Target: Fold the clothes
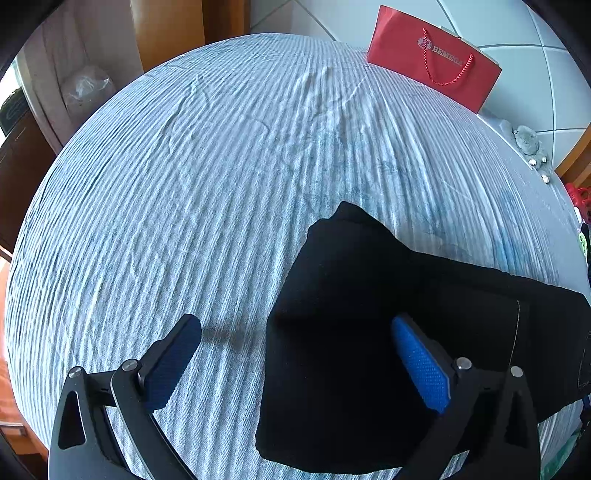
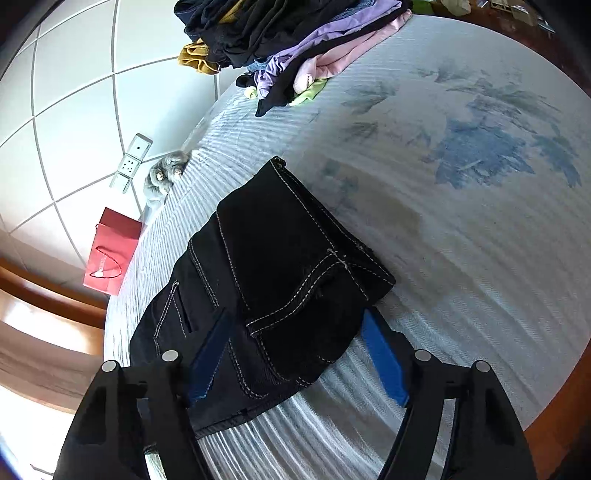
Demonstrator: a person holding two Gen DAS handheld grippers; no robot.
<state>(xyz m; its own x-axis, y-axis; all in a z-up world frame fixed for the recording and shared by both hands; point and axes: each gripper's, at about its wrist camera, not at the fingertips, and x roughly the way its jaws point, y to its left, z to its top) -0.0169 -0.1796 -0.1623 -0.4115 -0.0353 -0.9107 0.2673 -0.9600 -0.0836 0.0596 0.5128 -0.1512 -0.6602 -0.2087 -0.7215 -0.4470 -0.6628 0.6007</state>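
Black jeans (image 2: pixel 288 266) with pale stitching lie folded on the striped blue-white bed cover (image 2: pixel 443 240). In the left wrist view the jeans (image 1: pixel 351 332) show as a plain black shape at lower right. My left gripper (image 1: pixel 295 358) is open, its jaws wide apart, hovering over the jeans' left edge with nothing between the pads. My right gripper (image 2: pixel 299 354) is open, jaws wide, just above the jeans' near end, holding nothing.
A pile of mixed clothes (image 2: pixel 288 44) lies at the bed's far edge. A red paper bag (image 1: pixel 432 55) stands on the tiled floor beside the bed. A grey plush toy (image 2: pixel 162 177) sits at the bed's edge. Wooden furniture (image 1: pixel 166 29) stands beyond the bed.
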